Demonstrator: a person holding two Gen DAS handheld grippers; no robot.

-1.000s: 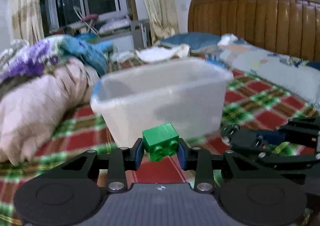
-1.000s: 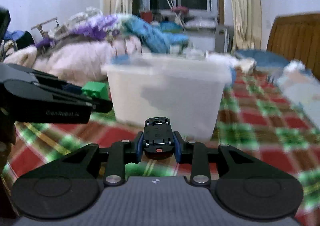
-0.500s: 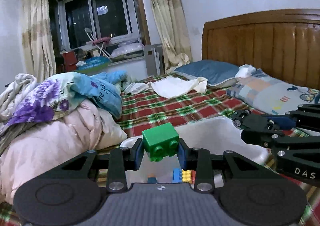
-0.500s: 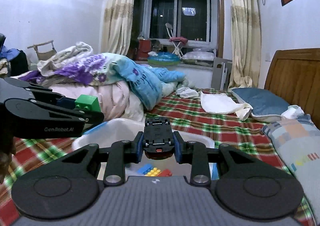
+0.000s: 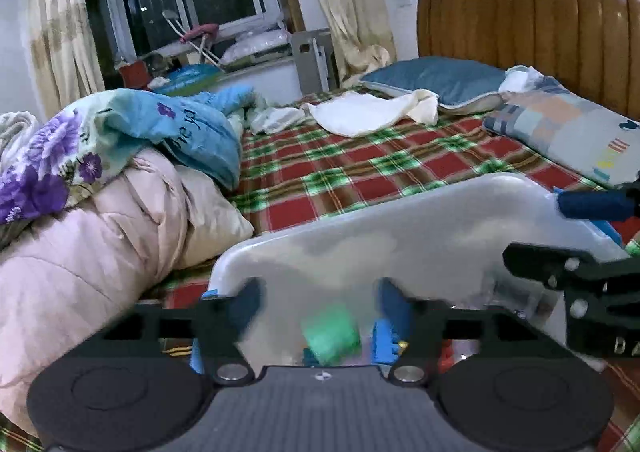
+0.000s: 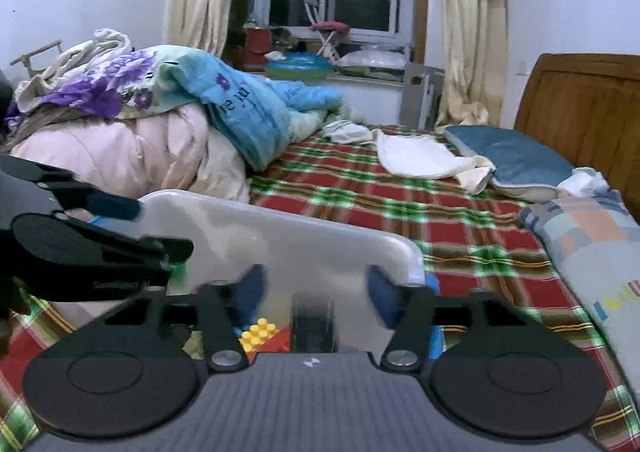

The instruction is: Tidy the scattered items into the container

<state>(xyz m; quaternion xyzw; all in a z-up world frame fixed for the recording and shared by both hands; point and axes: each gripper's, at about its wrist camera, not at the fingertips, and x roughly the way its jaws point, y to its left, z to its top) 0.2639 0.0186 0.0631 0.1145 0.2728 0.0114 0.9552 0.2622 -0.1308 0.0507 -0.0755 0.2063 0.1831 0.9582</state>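
Left gripper [image 5: 318, 302]: its jaws have just been opening and now stand wide, the blue pads clear of the green plastic building block [image 5: 331, 336] that they pinched half a second ago.
Green block: a blurred smear between and below the pads, touching neither, seemingly falling into the translucent white plastic storage tub [image 5: 400, 228].
Right gripper [image 6: 312, 286]: jaws likewise just opening, now well apart, with nothing pressed between the pads.
Black toy car [image 6: 313, 326]: a dark streaked shape under the gap of the right jaws, released over the tub (half a second ago it sat clamped there).
Tub contents: a yellow studded brick [image 6: 258, 334] with red and blue pieces beside it, seen low through the right jaws.
Task meaning: both items look delivered, so these two hands are likely free for the next scattered pieces.
Hard to make out: whether block and car have landed or are mid-fall; blur hides it.
Cut off: the tub's floor and near wall lie behind the gripper bodies.
Beyond: red-and-green plaid bedspread [image 5: 360, 167], no loose toys visible on it (though the near bed is hidden).
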